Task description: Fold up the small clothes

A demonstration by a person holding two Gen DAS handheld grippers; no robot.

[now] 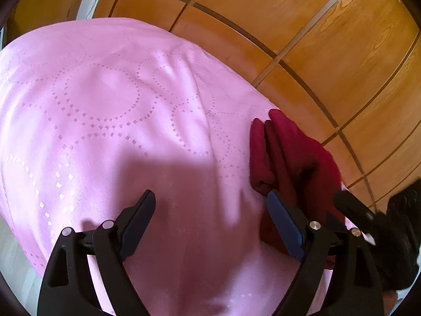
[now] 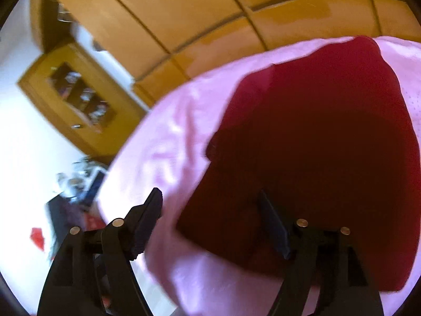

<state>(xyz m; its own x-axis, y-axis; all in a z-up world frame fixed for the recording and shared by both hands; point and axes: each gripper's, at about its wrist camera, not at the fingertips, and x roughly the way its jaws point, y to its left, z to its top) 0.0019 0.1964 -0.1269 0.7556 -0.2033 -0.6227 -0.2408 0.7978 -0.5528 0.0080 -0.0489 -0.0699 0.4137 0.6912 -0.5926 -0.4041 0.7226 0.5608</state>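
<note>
Hovering wide-jawed, the left gripper [image 1: 210, 210] and right gripper [image 2: 210, 210] flank the red garment [image 2: 329, 144] ahead; next, likely gripping an edge to fold.

A sharp shadow is cast across the pink cloth [image 1: 110, 110] at the lower centre of the left view, and glare is seen top right. The right view is smeared by motion blur, with fisheye bending at the edges.

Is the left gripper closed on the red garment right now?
No, the left gripper is open over the pink cloth, the red garment beside its right finger.
</note>
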